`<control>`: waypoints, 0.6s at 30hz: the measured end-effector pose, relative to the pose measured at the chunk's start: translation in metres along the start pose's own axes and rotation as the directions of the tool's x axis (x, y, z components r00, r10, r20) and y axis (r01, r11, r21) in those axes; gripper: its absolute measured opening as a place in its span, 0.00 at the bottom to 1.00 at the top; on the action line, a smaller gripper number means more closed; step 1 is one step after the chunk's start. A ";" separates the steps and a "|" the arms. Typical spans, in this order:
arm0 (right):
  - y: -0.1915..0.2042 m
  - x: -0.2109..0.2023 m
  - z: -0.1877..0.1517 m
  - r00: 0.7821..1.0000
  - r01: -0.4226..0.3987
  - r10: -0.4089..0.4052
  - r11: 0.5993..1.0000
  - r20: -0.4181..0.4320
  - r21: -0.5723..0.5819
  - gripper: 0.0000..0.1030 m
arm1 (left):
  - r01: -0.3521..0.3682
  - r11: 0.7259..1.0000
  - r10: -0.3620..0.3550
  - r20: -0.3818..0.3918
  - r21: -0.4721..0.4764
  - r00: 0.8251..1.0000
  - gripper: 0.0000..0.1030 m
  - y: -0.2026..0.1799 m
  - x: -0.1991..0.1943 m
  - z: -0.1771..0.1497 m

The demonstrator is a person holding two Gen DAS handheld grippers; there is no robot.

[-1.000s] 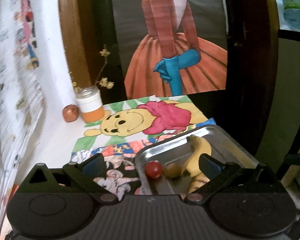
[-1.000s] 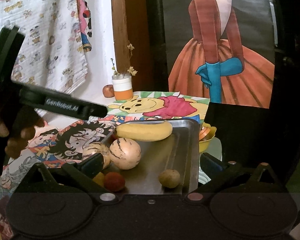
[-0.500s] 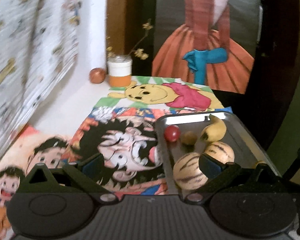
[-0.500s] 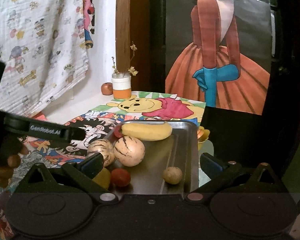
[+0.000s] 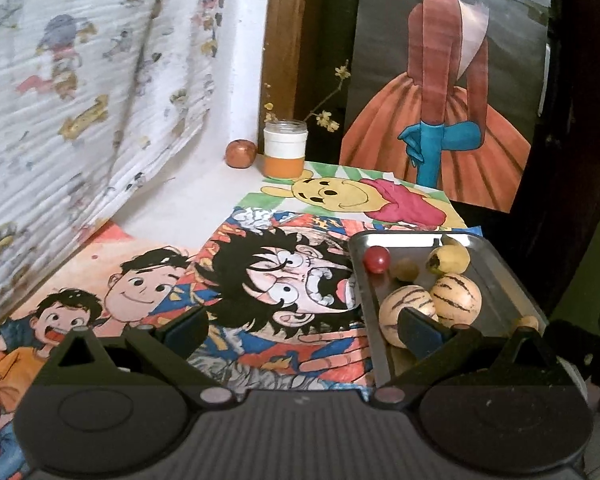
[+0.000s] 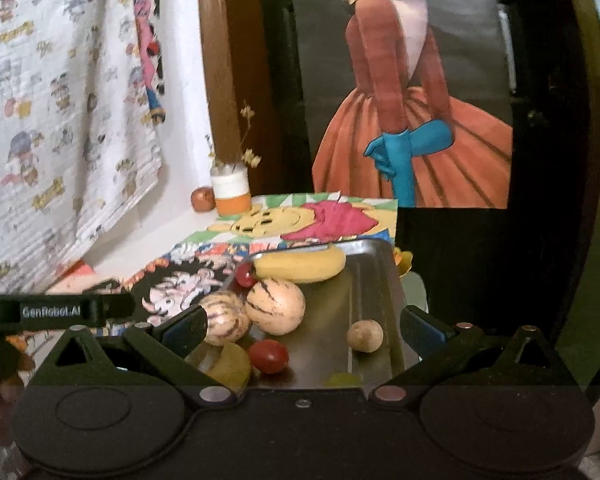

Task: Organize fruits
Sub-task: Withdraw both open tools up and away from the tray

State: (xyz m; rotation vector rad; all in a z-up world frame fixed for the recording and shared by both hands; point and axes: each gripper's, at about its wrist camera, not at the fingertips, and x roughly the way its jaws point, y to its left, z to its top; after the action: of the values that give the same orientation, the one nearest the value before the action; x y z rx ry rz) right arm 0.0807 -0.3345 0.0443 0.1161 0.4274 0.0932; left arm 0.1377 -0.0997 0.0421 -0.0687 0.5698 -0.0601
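Observation:
A metal tray point(image 6: 374, 276) holds a banana point(image 6: 300, 266), two striped pale melons point(image 6: 276, 306), a red tomato point(image 6: 269, 356), a small brown fruit point(image 6: 365, 335), a yellow fruit point(image 6: 230, 366) and a second small red fruit point(image 6: 244, 276). My right gripper point(image 6: 304, 330) hovers open over the tray's near end, nothing between its fingers. In the left wrist view the same tray point(image 5: 500, 268) lies at the right. My left gripper point(image 5: 300, 330) stands open above the cartoon drawings, its right finger in front of a melon point(image 5: 408, 308).
A white-and-orange jar point(image 5: 285, 148) with dried twigs and a brown-red round fruit point(image 5: 241, 153) stand at the back by the wall. Cartoon drawings point(image 5: 260, 280) cover the table. A printed cloth point(image 5: 80, 100) hangs at the left. A painting point(image 6: 412, 120) leans behind.
My left gripper has drawn back and to the left, so the tray now sits at its right. The right gripper has crept slightly closer over the tray. Both stay open.

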 end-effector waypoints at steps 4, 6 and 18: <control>0.004 -0.011 -0.003 0.998 0.038 -0.039 0.999 0.053 0.019 0.99 | 0.007 0.999 -0.006 0.012 -0.036 1.000 1.00 0.007 -0.008 -0.004; 0.006 -0.015 -0.006 0.995 0.059 -0.061 0.998 0.073 0.028 0.99 | 0.026 0.998 -0.024 0.024 -0.064 0.999 1.00 0.011 -0.013 -0.007; 0.027 -0.043 -0.015 0.990 0.033 -0.037 0.999 0.134 0.030 0.99 | 0.016 0.996 -0.010 0.069 -0.088 0.998 1.00 0.031 -0.046 -0.021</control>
State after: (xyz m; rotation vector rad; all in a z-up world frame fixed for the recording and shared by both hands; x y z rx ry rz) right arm 0.0336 -0.3109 0.0519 0.1414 0.2956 0.0446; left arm 0.0888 -0.0665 0.0471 -0.1596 0.5032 -0.0447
